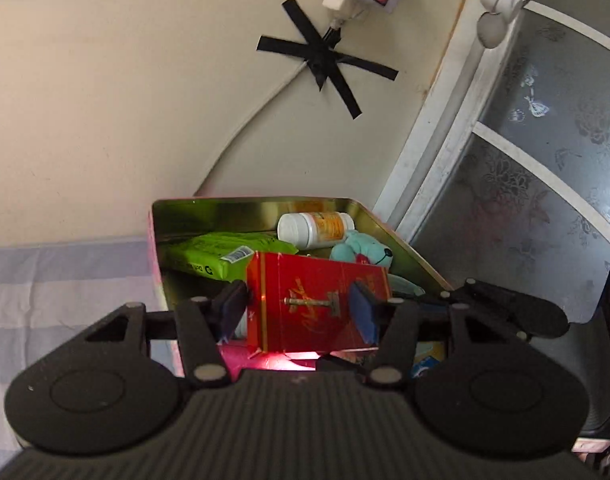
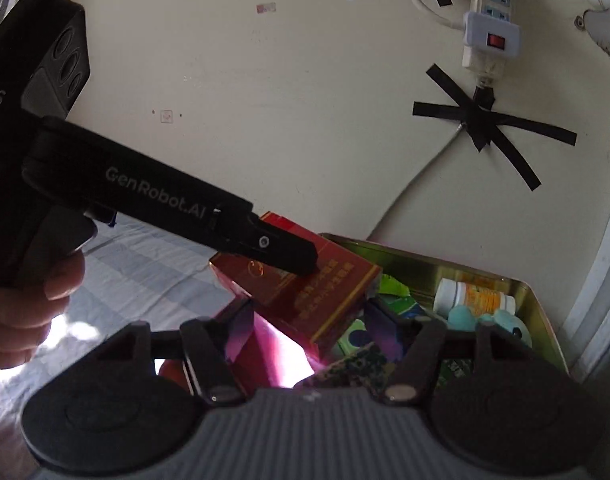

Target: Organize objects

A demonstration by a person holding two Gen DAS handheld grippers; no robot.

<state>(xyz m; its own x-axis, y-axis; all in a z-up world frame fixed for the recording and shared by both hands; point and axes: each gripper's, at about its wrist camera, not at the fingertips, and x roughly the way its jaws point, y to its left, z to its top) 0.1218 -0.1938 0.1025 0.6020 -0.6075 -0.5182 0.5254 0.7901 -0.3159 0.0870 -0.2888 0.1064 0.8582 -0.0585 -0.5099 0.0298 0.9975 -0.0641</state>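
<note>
Left gripper (image 1: 301, 308) clamped on red box (image 1: 317, 300), held above gold tin (image 1: 421, 264). Right gripper (image 2: 309, 330) half open just beside box, gripping nothing discernible.

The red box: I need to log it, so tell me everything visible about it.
The red box is glossy cardboard with gold print and an emblem on its front. It is tilted, held above the open gold tin, with the left tool shut on its two sides. Only that tool's pads visibly touch it.
</note>
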